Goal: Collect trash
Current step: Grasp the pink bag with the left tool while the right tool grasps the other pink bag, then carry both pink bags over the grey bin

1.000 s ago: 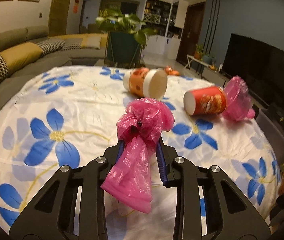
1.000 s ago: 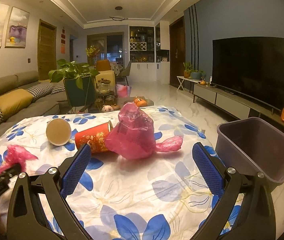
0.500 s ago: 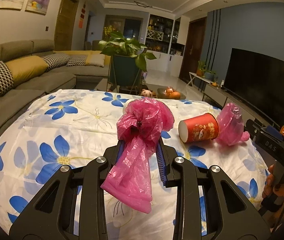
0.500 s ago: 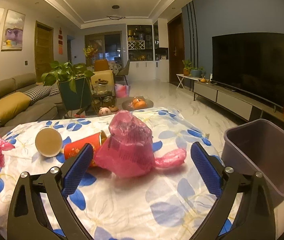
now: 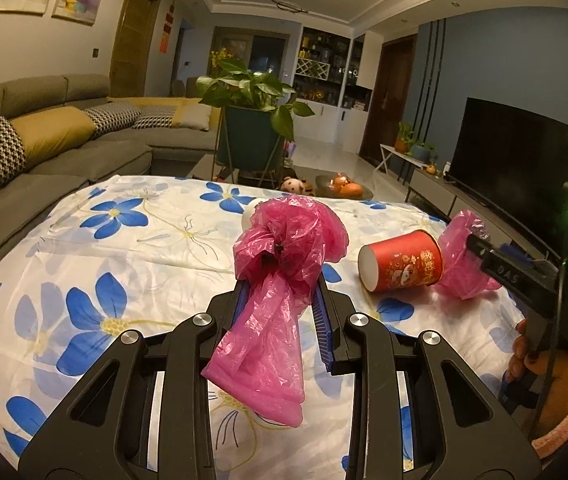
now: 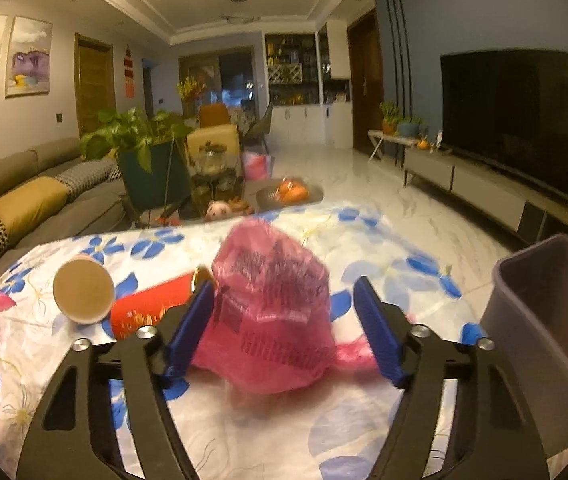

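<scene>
My left gripper (image 5: 281, 284) is shut on a crumpled pink plastic bag (image 5: 279, 280) and holds it above the flowered tablecloth (image 5: 123, 248). My right gripper (image 6: 284, 312) is open, its blue pads on either side of a second, larger pink bag (image 6: 271, 308) that lies on the table; the left pad looks close to it. A red paper cup (image 6: 151, 312) lies on its side against that bag, also in the left wrist view (image 5: 402, 266). A second cup (image 6: 83, 292) lies further left. The right gripper shows at the right of the left wrist view.
A grey-purple bin (image 6: 552, 320) stands off the table's right edge. A grey sofa (image 5: 43, 148) is on the left, a potted plant (image 5: 251, 120) beyond the table, a TV (image 6: 524, 120) on the right wall.
My right gripper has moved forward and narrowed around the larger pink bag. My left gripper has lifted with its bag, and the view has tilted up.
</scene>
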`<state>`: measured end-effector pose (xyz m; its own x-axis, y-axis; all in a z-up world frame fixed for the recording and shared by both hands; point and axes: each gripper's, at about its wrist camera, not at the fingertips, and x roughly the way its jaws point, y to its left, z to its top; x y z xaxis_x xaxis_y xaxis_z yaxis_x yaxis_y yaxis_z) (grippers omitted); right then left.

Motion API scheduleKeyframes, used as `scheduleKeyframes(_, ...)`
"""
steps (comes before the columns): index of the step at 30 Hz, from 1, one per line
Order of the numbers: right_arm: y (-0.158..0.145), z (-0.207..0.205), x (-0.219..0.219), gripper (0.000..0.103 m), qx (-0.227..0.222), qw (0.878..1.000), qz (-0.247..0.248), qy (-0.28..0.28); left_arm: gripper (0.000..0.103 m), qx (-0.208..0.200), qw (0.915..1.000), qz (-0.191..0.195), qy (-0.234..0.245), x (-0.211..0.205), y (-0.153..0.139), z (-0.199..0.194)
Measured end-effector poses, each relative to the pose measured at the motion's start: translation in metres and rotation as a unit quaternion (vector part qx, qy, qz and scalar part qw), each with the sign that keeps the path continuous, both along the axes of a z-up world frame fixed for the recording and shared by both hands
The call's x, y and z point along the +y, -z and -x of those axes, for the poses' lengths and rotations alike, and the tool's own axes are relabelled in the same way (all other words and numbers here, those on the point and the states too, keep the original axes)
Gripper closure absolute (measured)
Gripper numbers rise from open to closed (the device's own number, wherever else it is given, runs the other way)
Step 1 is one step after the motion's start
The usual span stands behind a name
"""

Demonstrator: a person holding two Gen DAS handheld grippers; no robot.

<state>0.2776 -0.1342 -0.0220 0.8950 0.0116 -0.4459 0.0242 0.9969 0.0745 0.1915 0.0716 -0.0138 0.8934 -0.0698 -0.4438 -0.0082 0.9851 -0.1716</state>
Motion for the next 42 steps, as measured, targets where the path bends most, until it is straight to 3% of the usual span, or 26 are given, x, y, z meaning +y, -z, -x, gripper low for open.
scheduleKeyframes(2,0.004,-0.001,-0.002,0.047,0.012,1.000,-0.010,-0.009,0.074,0.002,1.0000,0.000,0.000,-0.001,0.001,0.000)
scheduleKeyframes(6,0.007,0.001,-0.005,0.078,0.023,0.999,-0.024,-0.022,0.074,0.005,1.0000,0.003,0.003,-0.003,0.002,0.000)
scheduleKeyframes(9,0.007,0.008,-0.009,0.091,0.024,0.999,-0.032,-0.030,0.074,0.005,1.0000,0.002,0.006,-0.006,0.002,0.003)
scheduleKeyframes(13,0.002,0.022,-0.014,0.095,0.012,0.999,-0.033,-0.027,0.074,0.004,1.0000,0.000,0.009,-0.010,0.001,0.009)
scheduleKeyframes(30,-0.034,0.118,-0.046,0.095,-0.051,0.999,-0.010,-0.017,0.074,-0.026,0.9986,0.001,0.045,-0.059,-0.016,0.040)
scheduleKeyframes(42,-0.045,0.153,-0.068,0.095,-0.075,0.997,-0.003,-0.010,0.074,-0.040,0.9965,-0.009,0.073,-0.097,-0.026,0.051)
